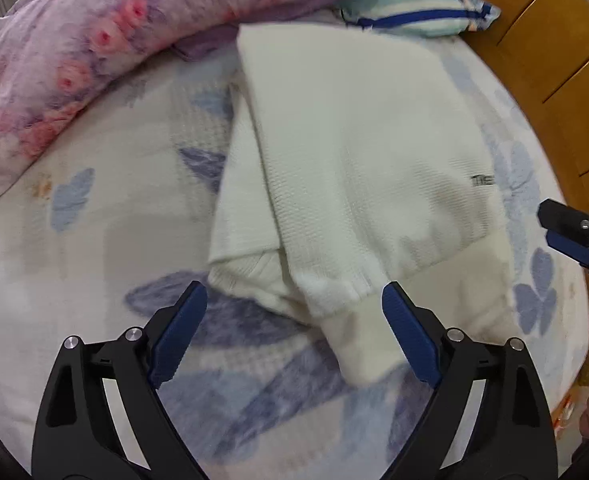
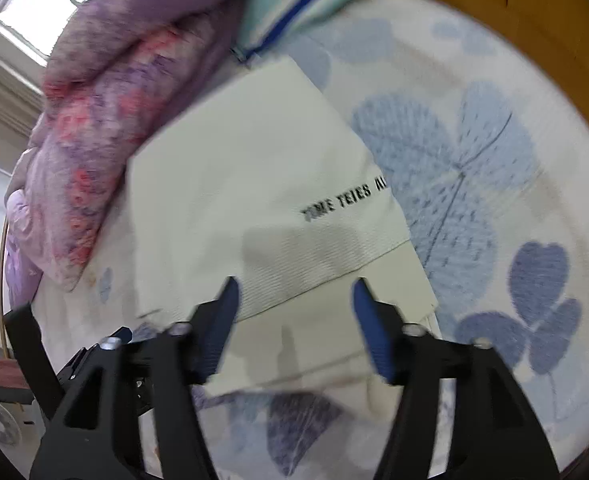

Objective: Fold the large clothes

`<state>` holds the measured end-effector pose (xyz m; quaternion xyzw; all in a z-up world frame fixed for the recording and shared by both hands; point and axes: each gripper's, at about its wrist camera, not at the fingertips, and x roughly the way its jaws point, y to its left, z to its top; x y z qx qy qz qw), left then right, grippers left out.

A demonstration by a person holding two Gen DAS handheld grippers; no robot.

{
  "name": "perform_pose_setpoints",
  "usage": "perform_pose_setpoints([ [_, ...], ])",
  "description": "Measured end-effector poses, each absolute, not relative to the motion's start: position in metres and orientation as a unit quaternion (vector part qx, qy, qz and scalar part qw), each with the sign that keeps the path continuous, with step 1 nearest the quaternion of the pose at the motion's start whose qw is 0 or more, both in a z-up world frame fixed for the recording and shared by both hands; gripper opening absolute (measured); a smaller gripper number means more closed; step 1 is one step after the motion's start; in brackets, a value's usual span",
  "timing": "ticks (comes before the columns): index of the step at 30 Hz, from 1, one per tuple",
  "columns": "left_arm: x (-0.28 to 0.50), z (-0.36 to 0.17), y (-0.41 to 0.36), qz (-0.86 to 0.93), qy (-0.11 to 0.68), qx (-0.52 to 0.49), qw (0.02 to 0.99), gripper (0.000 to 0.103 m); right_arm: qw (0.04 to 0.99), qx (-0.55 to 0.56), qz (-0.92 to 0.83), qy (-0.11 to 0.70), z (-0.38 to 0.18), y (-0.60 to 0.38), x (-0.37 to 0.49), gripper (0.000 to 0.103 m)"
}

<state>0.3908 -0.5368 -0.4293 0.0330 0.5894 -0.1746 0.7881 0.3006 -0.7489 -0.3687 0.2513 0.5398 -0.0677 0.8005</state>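
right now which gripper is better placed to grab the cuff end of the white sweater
Left, probably. The left gripper is open with the ribbed cuff of the white sweater lying between its fingers. The right gripper, also open, faces the hem band.

White knit sweater [image 1: 354, 152] [image 2: 254, 200], folded into a narrow strip, lies flat on the bed; sleeve and ribbed cuff [image 1: 358, 344] folded over front, black lettering [image 2: 344, 198] near hem.

Soft daylight | window [image 2: 50, 4] glare | motion blur (fisheye-warped edges)
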Motion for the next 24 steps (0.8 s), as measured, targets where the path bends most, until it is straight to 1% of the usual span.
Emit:
perform_pose_setpoints([
  [4, 0.371, -0.393, -0.515, -0.173, 0.579, 0.027, 0.797, 0.090, 0.819, 0.238, -0.080, 0.516, -0.323, -0.735, 0.282, 0.064],
  [6, 0.354, -0.372, -0.504, -0.164, 0.572, 0.037, 0.803, 0.090, 0.829, 0.225, -0.089, 0.505, -0.303, -0.723, 0.275, 0.069],
  [7, 0.347, -0.359, -0.497, -0.161, 0.567, 0.039, 0.807, 0.090, 0.833, 0.220, -0.092, 0.500, -0.295, -0.719, 0.279, 0.074],
  [8, 0.339, -0.346, -0.488, -0.161, 0.562, 0.038, 0.811, 0.090, 0.838, 0.212, -0.095, 0.494, -0.282, -0.711, 0.271, 0.076],
  [16, 0.272, -0.222, -0.415, -0.133, 0.506, 0.009, 0.852, 0.091, 0.867, 0.172, -0.090, 0.460, -0.183, -0.633, 0.211, 0.077],
  [18, 0.253, -0.189, -0.391, -0.120, 0.490, 0.005, 0.863, 0.091, 0.875, 0.157, -0.084, 0.451, -0.159, -0.611, 0.196, 0.080],
  [20, 0.235, -0.161, -0.369, -0.111, 0.472, -0.003, 0.874, 0.091, 0.881, 0.147, -0.080, 0.442, -0.139, -0.593, 0.184, 0.086],
  [22, 0.218, -0.136, -0.346, -0.106, 0.456, -0.009, 0.884, 0.091, 0.889, 0.138, -0.075, 0.431, -0.117, -0.571, 0.168, 0.086],
  [24, 0.199, -0.112, -0.320, -0.086, 0.443, -0.005, 0.892, 0.093, 0.894, 0.131, -0.070, 0.422, -0.101, -0.552, 0.155, 0.086],
])
